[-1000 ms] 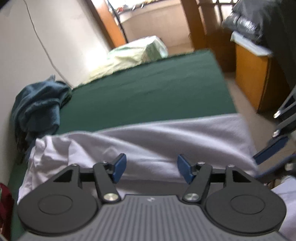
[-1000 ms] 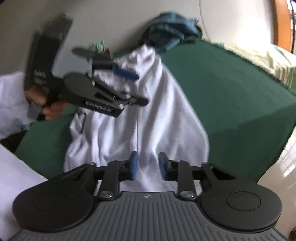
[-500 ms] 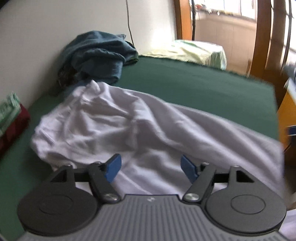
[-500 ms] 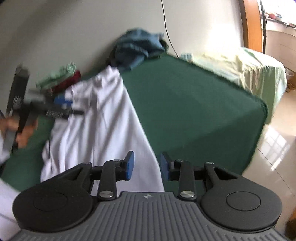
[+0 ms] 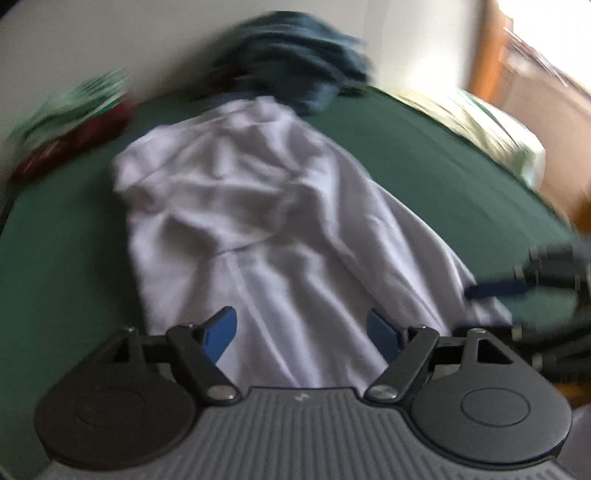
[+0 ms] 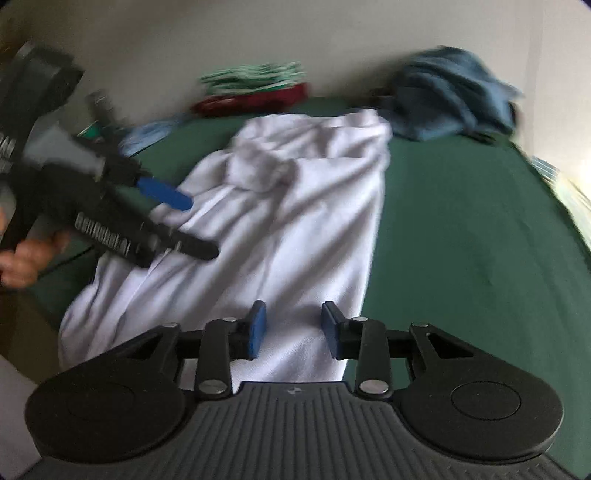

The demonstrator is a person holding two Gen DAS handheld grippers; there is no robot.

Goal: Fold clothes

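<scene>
White garment motion-blurred; near hem hidden behind left tongs.

Green-covered bed against pale wall, bright window-side light.

Each gripper is built the same: the left gripper and right gripper are made of black linkage arms pinned with silver screws, blue finger pads, two round black discs and a ribbed grey housing. White lettering is printed along one side. Bare skin is seen on the left hand.
</scene>
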